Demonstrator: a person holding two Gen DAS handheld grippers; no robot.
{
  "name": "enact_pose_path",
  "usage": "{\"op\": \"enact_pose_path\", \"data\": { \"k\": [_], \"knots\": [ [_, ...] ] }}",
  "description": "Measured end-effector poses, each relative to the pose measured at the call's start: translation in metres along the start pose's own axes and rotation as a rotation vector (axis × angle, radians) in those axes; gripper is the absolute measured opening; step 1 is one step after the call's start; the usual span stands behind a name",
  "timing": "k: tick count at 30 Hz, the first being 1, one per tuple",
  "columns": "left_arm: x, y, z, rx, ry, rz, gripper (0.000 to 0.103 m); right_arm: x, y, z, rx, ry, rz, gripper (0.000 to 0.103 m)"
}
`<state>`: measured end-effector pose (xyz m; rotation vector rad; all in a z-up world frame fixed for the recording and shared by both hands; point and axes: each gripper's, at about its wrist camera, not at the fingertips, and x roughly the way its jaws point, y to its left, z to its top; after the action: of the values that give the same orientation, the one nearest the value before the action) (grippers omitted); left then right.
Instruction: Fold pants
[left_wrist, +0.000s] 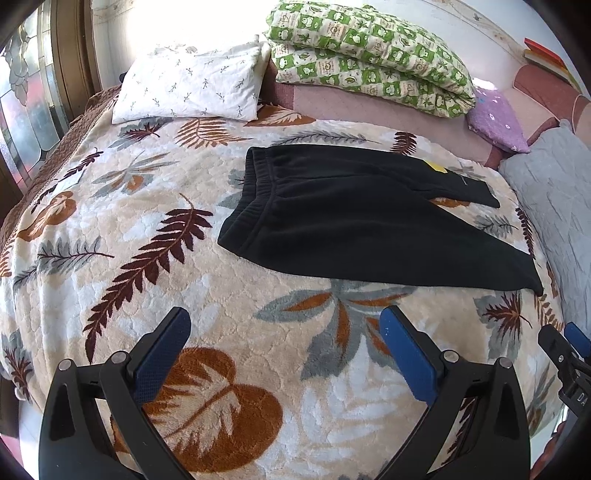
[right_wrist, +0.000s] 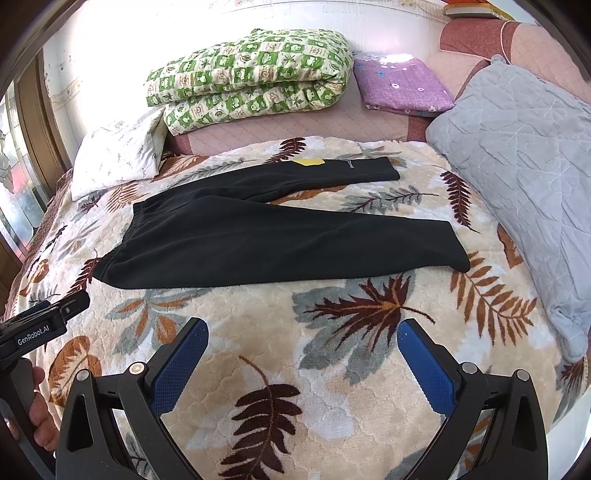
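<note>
Black pants (left_wrist: 351, 214) lie flat on the leaf-patterned blanket (left_wrist: 147, 229), waistband to the left, two legs spread apart to the right. A yellow tag (left_wrist: 436, 165) lies on the far leg. In the right wrist view the pants (right_wrist: 258, 236) lie the same way, with the yellow tag (right_wrist: 310, 161) on the far leg. My left gripper (left_wrist: 284, 325) is open and empty, above the blanket short of the pants' near edge. My right gripper (right_wrist: 303, 336) is open and empty, also short of the near leg.
A white pillow (left_wrist: 188, 85) and a folded green quilt (left_wrist: 369, 51) lie at the back. A purple cushion (right_wrist: 399, 85) and a grey quilted cushion (right_wrist: 524, 162) lie to the right. The left hand-held device (right_wrist: 37, 328) shows at the right wrist view's left edge.
</note>
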<state>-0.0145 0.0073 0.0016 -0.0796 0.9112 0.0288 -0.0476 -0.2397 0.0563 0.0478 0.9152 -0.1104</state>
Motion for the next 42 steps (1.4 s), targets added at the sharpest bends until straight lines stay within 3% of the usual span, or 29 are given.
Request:
{"op": "enact_pose_path", "data": {
  "k": [26, 42],
  "knots": [
    [0.009, -0.014, 0.002, 0.020, 0.027, -0.021, 0.103, 0.018, -0.007, -0.002, 0.037, 0.036, 0.017, 0.103],
    [0.044, -0.026, 0.032, 0.025, 0.061, -0.002, 0.103, 0.049, -0.013, 0.023, 0.013, 0.076, 0.045, 0.103]
  ]
}}
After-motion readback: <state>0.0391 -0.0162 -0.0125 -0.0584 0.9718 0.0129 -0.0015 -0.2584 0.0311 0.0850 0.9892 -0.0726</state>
